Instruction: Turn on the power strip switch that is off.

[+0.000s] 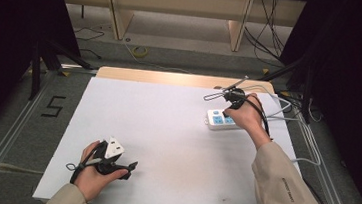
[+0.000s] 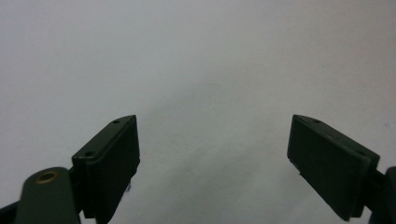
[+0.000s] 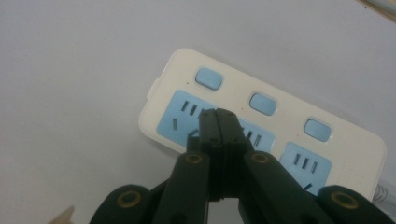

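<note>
A white power strip (image 1: 216,120) with blue sockets and three blue switches lies at the right rear of the white table top (image 1: 166,130). My right gripper (image 1: 227,111) points down at it, held by a hand in a beige sleeve. In the right gripper view the jaws (image 3: 217,115) are shut with nothing between them, their tips just over the sockets at the left end of the strip (image 3: 233,79); whether they touch it I cannot tell. My left gripper (image 1: 131,166) rests low at the front left, and its jaws (image 2: 215,125) stand wide open over bare white surface.
The strip's white cord (image 1: 288,112) and other cables trail off the table's right rear corner. A wooden edge (image 1: 171,77) runs along the back of the table. On the floor to the left is a "5" marking (image 1: 54,106), and metal rails (image 1: 10,131) flank the table.
</note>
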`<state>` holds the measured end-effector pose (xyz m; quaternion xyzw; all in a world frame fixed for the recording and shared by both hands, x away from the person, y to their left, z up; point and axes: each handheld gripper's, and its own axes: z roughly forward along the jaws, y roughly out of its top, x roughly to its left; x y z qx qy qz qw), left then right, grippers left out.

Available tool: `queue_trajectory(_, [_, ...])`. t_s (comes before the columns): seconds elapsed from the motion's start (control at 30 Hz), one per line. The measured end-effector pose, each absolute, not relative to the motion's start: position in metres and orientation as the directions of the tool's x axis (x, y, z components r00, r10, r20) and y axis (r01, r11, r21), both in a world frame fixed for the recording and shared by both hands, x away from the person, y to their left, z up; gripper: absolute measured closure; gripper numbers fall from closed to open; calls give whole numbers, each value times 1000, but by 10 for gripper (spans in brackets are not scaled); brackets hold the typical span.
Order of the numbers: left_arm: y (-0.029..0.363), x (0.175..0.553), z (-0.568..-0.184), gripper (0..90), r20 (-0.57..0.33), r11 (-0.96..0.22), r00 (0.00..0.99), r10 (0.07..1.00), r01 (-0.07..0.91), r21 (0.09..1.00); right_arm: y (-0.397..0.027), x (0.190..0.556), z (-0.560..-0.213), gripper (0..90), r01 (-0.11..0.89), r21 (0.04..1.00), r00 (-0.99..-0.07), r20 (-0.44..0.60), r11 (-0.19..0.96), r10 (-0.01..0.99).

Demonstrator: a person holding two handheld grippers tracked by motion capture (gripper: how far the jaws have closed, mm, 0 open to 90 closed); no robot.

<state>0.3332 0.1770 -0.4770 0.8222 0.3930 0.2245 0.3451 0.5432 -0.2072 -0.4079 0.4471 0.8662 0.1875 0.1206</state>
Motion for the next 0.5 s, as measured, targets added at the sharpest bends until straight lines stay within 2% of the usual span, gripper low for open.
queue_trajectory(0.5, [177,333,-477,166,96,-452,590,802,492,744,-198,554,-415,900,737,429,-564,-34,522,825])
